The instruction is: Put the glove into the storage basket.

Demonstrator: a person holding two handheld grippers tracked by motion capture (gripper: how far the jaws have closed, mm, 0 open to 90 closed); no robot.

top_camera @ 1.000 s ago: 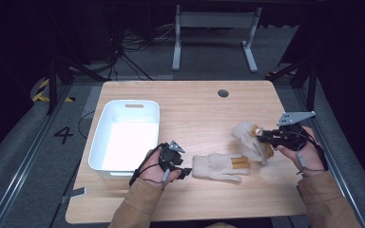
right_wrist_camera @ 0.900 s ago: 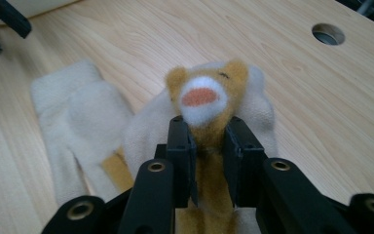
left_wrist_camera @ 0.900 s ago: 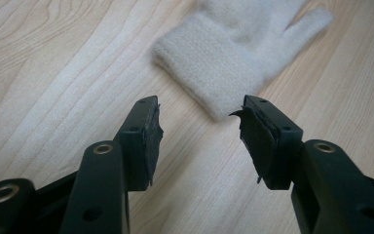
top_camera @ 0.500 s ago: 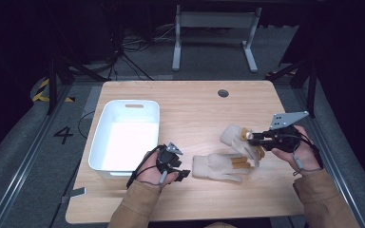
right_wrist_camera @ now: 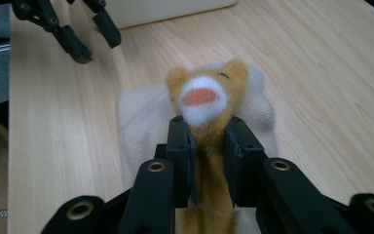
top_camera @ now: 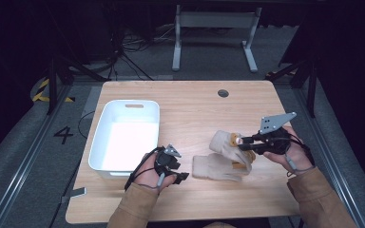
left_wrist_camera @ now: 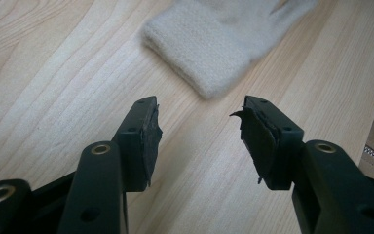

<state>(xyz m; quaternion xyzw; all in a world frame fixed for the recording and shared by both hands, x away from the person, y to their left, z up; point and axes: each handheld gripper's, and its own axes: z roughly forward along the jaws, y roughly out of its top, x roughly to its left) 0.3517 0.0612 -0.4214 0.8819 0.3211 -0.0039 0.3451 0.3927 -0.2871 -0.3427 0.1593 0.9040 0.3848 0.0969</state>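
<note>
Gloves lie at about 5 o'clock on the tabletop (top_camera: 190,109). The right gripper (top_camera: 240,141) pinches the tan-and-orange glove (right_wrist_camera: 207,100), holding it up over the cream glove (top_camera: 214,166). That cream glove's long axis runs 9 to 3, its cuff toward the left gripper (top_camera: 183,176), which is spread, empty, nearer, just at 9 o'clock of it. The white bin (top_camera: 100,152) sits at 9 o'clock.

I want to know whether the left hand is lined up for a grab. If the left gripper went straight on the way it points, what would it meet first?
Most likely the ribbed cuff of the cream glove, which lies on the table just ahead of the open left gripper. Bare wood lies between them.
</note>
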